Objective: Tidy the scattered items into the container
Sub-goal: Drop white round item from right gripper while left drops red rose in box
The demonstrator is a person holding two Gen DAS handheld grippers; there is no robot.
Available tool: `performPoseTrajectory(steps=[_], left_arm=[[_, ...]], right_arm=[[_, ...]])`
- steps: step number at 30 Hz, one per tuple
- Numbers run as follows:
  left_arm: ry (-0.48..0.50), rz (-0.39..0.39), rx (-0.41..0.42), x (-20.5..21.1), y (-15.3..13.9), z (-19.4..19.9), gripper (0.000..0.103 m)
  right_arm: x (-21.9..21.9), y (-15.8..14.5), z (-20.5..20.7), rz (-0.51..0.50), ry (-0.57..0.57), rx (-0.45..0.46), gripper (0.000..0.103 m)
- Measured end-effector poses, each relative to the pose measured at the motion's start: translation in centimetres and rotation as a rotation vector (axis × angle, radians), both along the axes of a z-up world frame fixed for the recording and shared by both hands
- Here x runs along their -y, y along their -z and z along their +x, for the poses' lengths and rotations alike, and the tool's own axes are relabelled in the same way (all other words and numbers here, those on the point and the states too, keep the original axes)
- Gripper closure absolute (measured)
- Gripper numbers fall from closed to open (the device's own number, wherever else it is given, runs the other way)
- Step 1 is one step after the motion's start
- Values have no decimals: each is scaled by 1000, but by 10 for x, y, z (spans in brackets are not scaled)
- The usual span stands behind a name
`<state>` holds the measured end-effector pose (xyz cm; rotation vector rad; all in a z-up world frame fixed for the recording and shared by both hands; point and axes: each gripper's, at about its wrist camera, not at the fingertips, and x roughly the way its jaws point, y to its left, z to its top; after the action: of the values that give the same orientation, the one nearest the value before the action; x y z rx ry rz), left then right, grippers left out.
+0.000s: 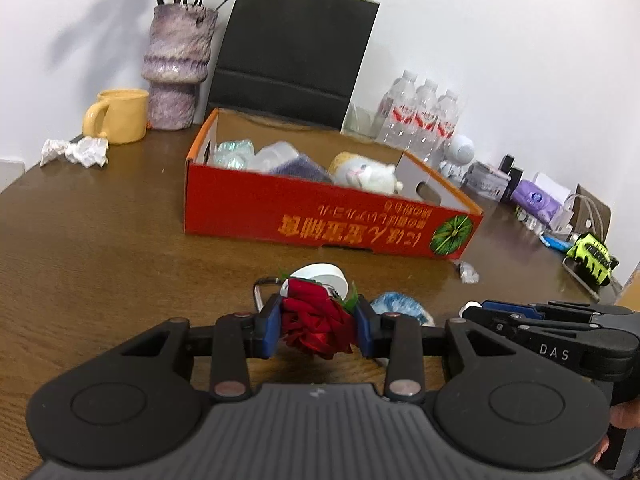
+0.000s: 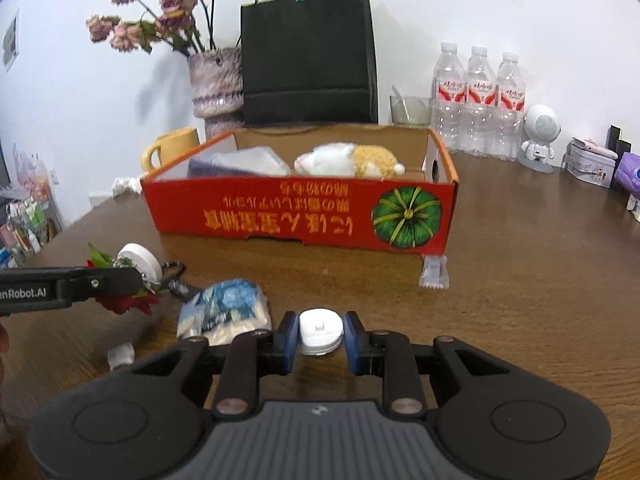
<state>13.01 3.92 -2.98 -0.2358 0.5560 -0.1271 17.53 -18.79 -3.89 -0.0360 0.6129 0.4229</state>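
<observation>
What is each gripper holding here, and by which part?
Left gripper: a red fabric rose, pinched across the sides of its bloom. Right gripper: a small white round case, clamped across its opposite edges.

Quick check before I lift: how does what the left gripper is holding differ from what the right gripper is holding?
The left gripper is clamped on a red fabric rose, soft, ruffled and bulging past the pads; the right gripper is clamped on a small white disc, smooth, hard-looking and flat. The rose fills a wider jaw gap than the disc. Both are pinched between blue pads, just above the table.
</observation>
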Motion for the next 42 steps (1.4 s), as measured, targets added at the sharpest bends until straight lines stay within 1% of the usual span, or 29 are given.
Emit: performPoseTrajectory(steps=[3, 6, 10, 13, 17, 19, 21, 24, 28, 29, 30, 31, 32, 33, 34, 36, 38, 42], left_arm=[[6, -12, 45, -4, -16, 1, 66], [11, -17, 97, -7, -37, 10, 66], [8, -8, 150, -8, -63, 42, 66], [-5, -10, 170, -8, -72, 76, 66], [-18, -20, 157, -10, -64, 122, 66], [-21, -22, 142, -14, -57, 141, 66], [-21, -10, 121, -16, -51, 157, 66], [-20, -1, 100, -19, -42, 175, 66], [-8, 15, 87, -20, -36, 188, 65], [-5, 18, 81, -20, -35, 190, 62], [-8, 22, 71, -20, -34, 192, 47], [-17, 29, 65, -19, -35, 191, 32], [-33, 46, 65, -17, -37, 191, 1], [-62, 75, 79, -15, -39, 190, 0], [-83, 111, 98, -12, -41, 187, 0], [-98, 161, 108, -9, -44, 185, 0], [-112, 167, 110, -9, -45, 184, 0], [-114, 151, 89, -11, -43, 186, 0]], right_arm=[[5, -14, 3, 32, 2, 30, 80], [9, -37, 12, 64, 1, 79, 80], [4, -66, 40, 80, 11, 147, 80], [-3, -78, 71, 92, 27, 168, 80], [-10, -76, 116, 98, 43, 155, 80], [-12, -67, 134, 100, 44, 139, 80], [-15, -58, 150, 82, 29, 110, 80], [-19, -49, 171, 59, 21, 85, 80], [-23, -41, 185, 40, 23, 72, 79], [-25, -40, 186, 33, 29, 69, 77], [-26, -39, 187, 29, 39, 65, 74], [-27, -38, 188, 26, 38, 60, 51], [-28, -39, 189, 18, 32, 48, 15], [-30, -39, 189, 14, 28, 45, 1], [-30, -40, 187, 12, 21, 60, 0], [-35, -43, 182, -5, 2, 82, 0], [-38, -44, 178, -19, -6, 83, 0], [-41, -44, 175, -27, -13, 81, 0]])
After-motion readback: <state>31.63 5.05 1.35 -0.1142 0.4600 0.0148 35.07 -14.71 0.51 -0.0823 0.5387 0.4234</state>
